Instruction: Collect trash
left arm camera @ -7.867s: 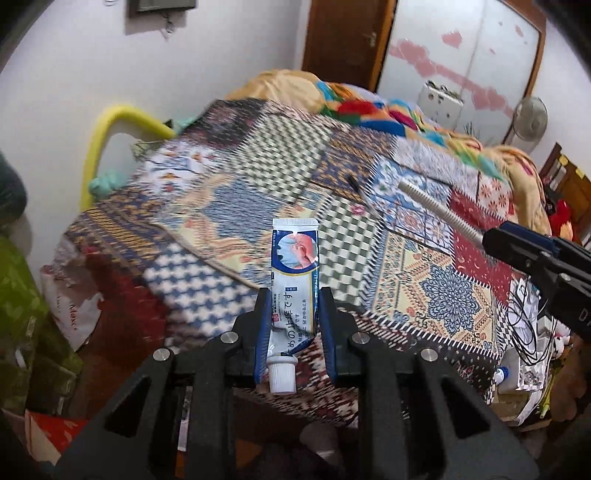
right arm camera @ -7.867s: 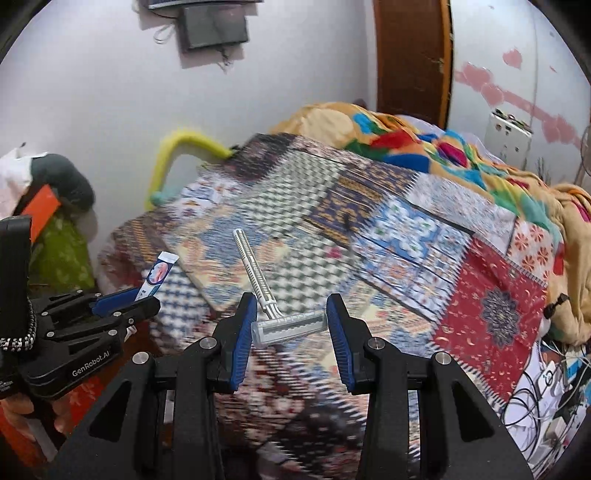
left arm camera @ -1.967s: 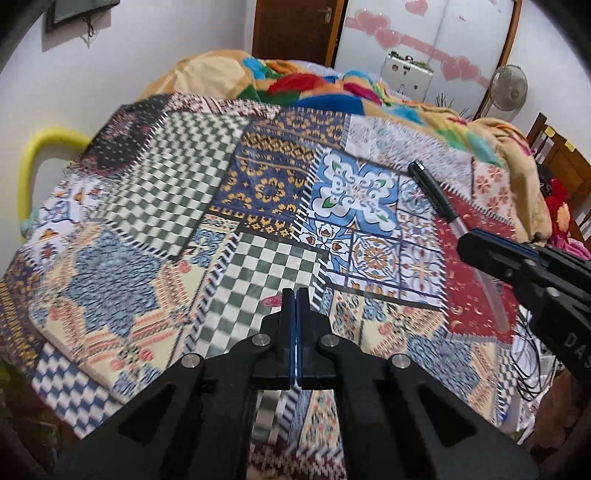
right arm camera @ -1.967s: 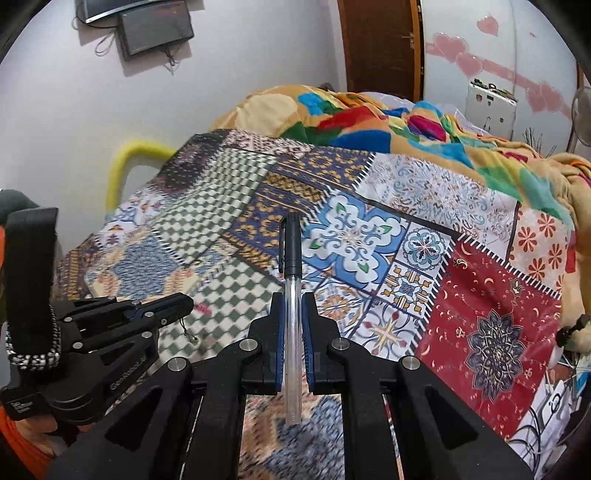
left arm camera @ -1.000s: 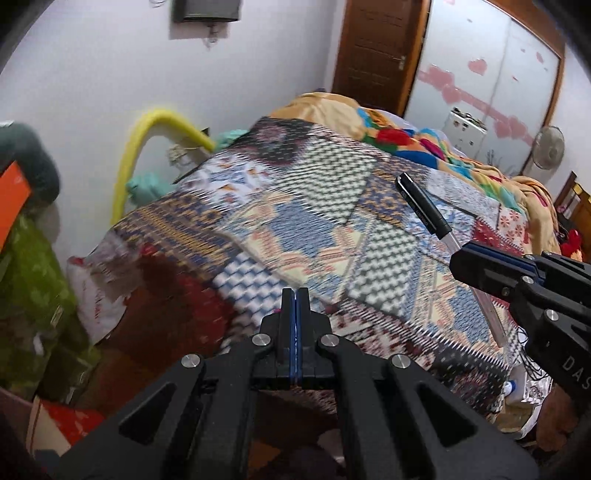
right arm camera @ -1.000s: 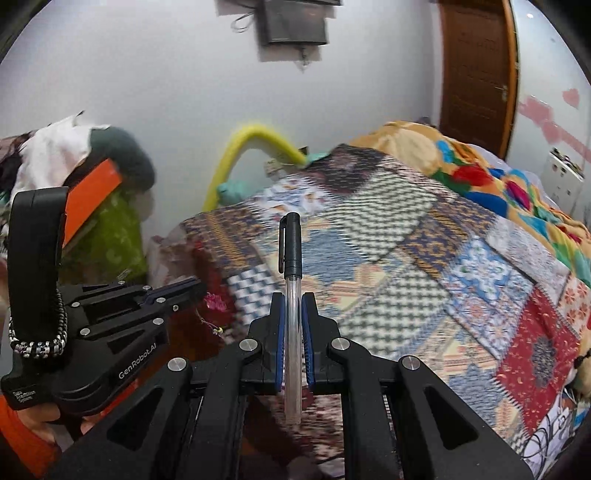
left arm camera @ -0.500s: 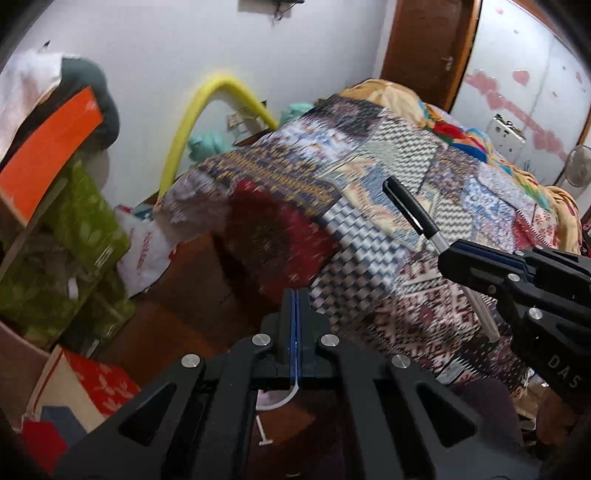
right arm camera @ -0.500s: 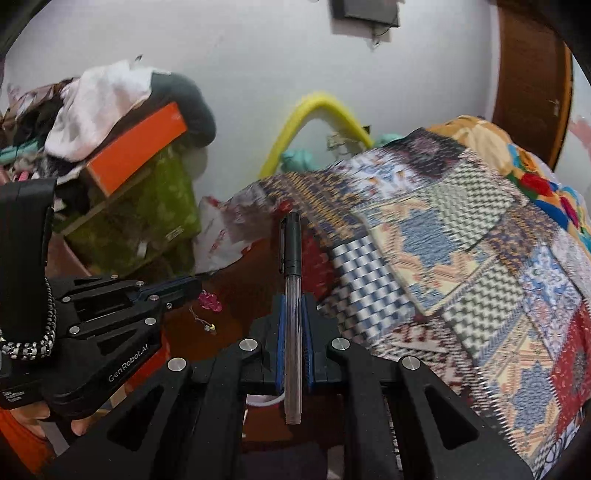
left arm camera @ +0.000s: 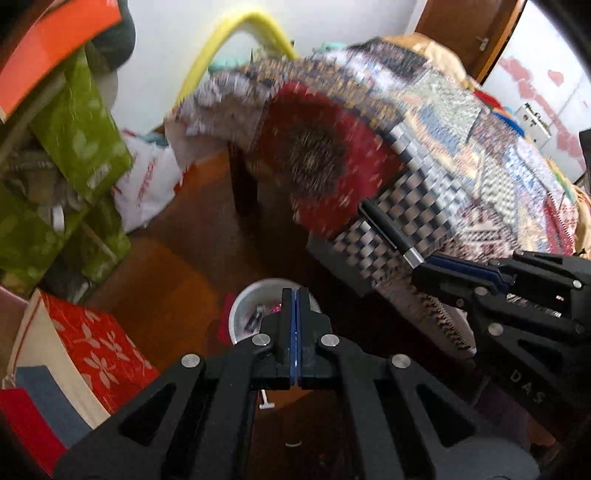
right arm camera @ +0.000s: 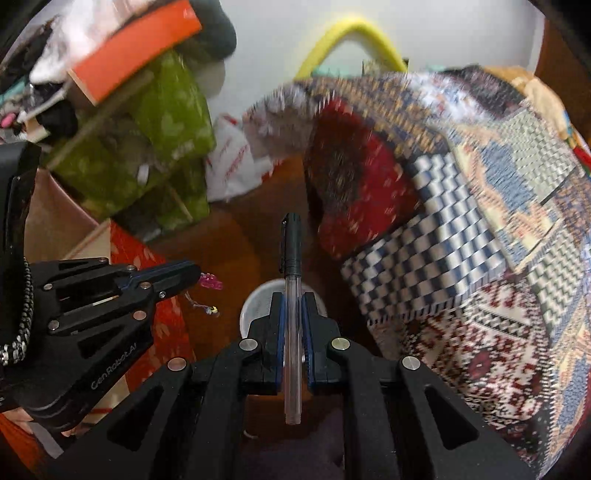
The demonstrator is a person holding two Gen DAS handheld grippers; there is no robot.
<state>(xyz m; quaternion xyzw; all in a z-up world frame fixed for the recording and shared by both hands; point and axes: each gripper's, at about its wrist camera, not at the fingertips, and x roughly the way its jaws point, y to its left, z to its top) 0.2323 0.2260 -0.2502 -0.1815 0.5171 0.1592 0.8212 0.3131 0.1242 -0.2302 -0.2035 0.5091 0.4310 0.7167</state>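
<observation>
Right gripper (right arm camera: 291, 314) is clamped on a clear pen (right arm camera: 291, 295) over the white bin (right arm camera: 258, 299) on the floor, left gripper (left arm camera: 294, 306) pinched together, holding nothing.

I am in a bedroom of a home: a bed (left arm camera: 461, 155) w/ patchwork cover (right arm camera: 480, 206), a wooden door (left arm camera: 458, 33) behind it, green bags (right arm camera: 162, 133) and boxes stacked by the wall, a plastic bag (left arm camera: 144, 184) on the brown floor (left arm camera: 177, 266).
</observation>
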